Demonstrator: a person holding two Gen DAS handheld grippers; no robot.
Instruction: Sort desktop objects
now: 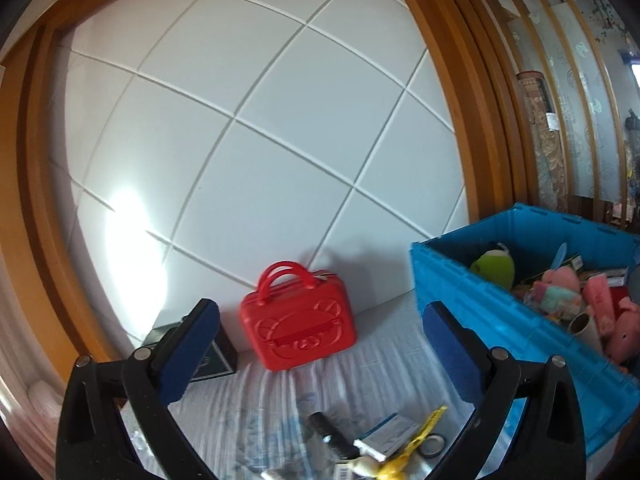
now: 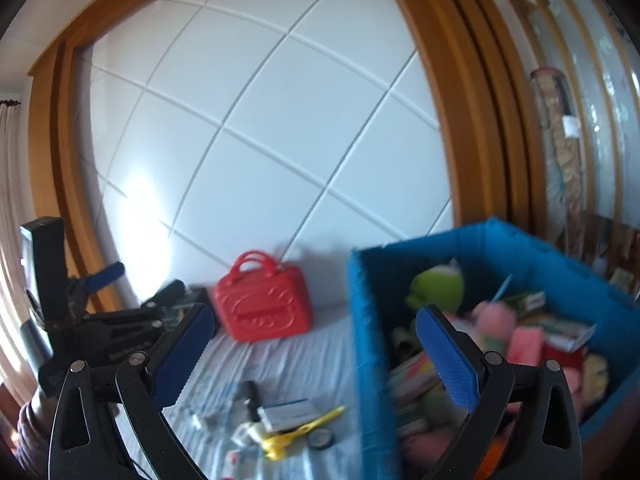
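Note:
A blue plastic crate (image 1: 500, 320) (image 2: 366, 320) stands on the right of the cloth-covered table, full of plush toys, boxes and other small items. Loose items lie on the cloth in front: yellow scissors (image 1: 408, 448) (image 2: 296, 432), a small white and blue box (image 1: 390, 434) (image 2: 284, 412), a black tape roll (image 1: 434, 444) (image 2: 320, 438) and a dark cylinder (image 1: 324, 428). My left gripper (image 1: 320, 344) is open and empty, held above these items. My right gripper (image 2: 314, 344) is open and empty, over the crate's near left corner. The left gripper also shows in the right wrist view (image 2: 108, 320).
A red toy suitcase (image 1: 298, 326) (image 2: 262, 306) stands against the white tiled wall (image 1: 256, 140). A dark box (image 1: 216, 354) sits left of it. A wooden frame (image 1: 460, 80) borders the wall. A wooden screen with a rolled fabric (image 1: 540, 140) is at the right.

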